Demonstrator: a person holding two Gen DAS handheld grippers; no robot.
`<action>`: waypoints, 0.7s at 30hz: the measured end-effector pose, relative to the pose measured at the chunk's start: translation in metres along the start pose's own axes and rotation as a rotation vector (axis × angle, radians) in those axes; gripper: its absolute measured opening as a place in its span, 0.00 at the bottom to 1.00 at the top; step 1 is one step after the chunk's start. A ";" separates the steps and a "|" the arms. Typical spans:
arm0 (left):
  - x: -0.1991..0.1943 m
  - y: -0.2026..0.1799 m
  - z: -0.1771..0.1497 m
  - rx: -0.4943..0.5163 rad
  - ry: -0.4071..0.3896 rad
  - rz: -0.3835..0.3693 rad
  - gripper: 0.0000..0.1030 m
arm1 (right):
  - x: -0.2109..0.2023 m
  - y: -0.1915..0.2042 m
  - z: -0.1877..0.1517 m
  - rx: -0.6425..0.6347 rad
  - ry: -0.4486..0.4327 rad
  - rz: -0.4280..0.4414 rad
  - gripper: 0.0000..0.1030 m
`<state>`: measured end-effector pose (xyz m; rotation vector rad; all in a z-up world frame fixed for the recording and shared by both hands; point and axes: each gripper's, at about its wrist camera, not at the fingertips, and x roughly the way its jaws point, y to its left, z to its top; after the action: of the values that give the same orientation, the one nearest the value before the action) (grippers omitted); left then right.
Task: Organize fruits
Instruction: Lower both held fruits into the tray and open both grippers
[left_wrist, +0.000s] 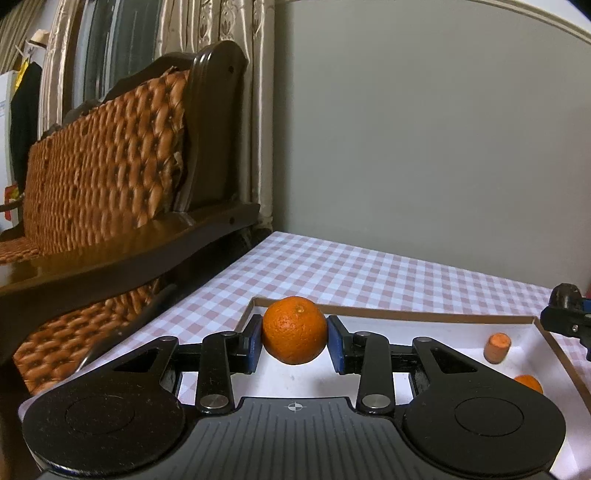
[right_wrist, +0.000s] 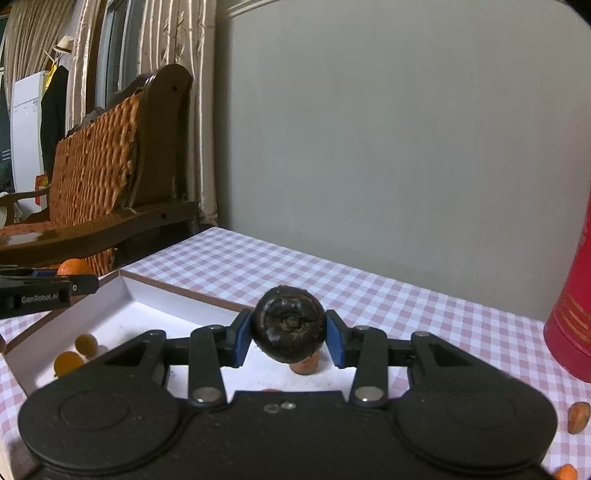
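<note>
My left gripper (left_wrist: 294, 341) is shut on an orange mandarin (left_wrist: 294, 329) and holds it above the left end of a shallow white tray (left_wrist: 406, 314). My right gripper (right_wrist: 288, 338) is shut on a dark round fruit (right_wrist: 289, 329) and holds it above the same tray (right_wrist: 122, 284). The right gripper (left_wrist: 567, 317) with its dark fruit shows at the right edge of the left wrist view. The left gripper (right_wrist: 44, 291) with the mandarin (right_wrist: 74, 266) shows at the left edge of the right wrist view.
A carrot piece (left_wrist: 497, 348) and a small orange fruit (left_wrist: 529, 383) lie in the tray. Two small yellow-orange fruits (right_wrist: 86, 344) lie in its left part. A red canister (right_wrist: 572, 314) stands right. A nut (right_wrist: 578, 417) lies on the checkered cloth (right_wrist: 406, 295). A wooden sofa (left_wrist: 110, 184) stands left.
</note>
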<state>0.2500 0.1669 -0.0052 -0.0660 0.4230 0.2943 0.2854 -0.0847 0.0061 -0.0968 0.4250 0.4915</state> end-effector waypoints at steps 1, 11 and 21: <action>0.002 0.000 0.000 0.001 -0.008 0.018 0.53 | 0.004 -0.002 0.001 -0.002 0.009 0.018 0.33; -0.001 0.001 -0.012 0.003 -0.087 0.041 1.00 | 0.012 -0.007 -0.007 0.026 -0.016 -0.050 0.92; -0.030 0.002 -0.017 0.003 -0.112 0.037 1.00 | -0.003 0.002 -0.005 -0.010 -0.043 -0.062 0.94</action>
<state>0.2169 0.1586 -0.0088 -0.0387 0.3138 0.3326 0.2803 -0.0853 0.0026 -0.1088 0.3766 0.4338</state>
